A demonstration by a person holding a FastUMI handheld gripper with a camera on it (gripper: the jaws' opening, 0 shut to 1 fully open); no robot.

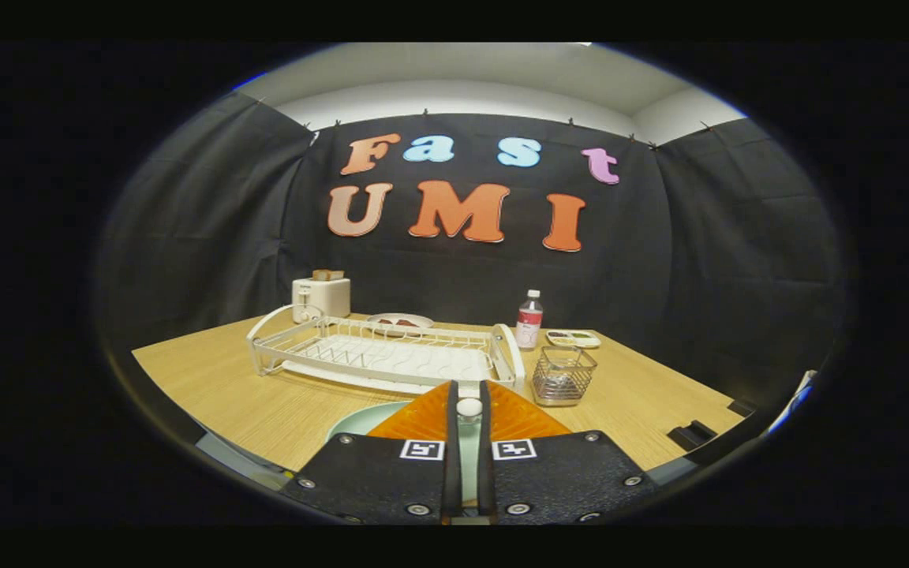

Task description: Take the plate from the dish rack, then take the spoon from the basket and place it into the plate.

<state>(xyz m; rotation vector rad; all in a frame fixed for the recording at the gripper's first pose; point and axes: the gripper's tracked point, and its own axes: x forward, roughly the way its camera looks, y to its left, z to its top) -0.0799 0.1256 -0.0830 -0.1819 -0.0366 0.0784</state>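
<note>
My gripper (469,388) hangs low over the near side of the wooden table (210,371). Its orange fingers (423,418) are shut on a thin pale spoon (469,407), whose rounded white end pokes up between the tips. Under the fingers lies a pale green plate (356,420); its left rim shows and the rest is hidden by the gripper. Just beyond the fingertips stands the white wire dish rack (387,355) with nothing in it. The wire basket (563,375) sits to the rack's right, ahead and right of the fingers.
Behind the rack stand a white toaster (322,296), a plate with food (401,321), a small bottle (529,319) and a flat tray (573,338). Black clips (691,434) sit at the table's right edge.
</note>
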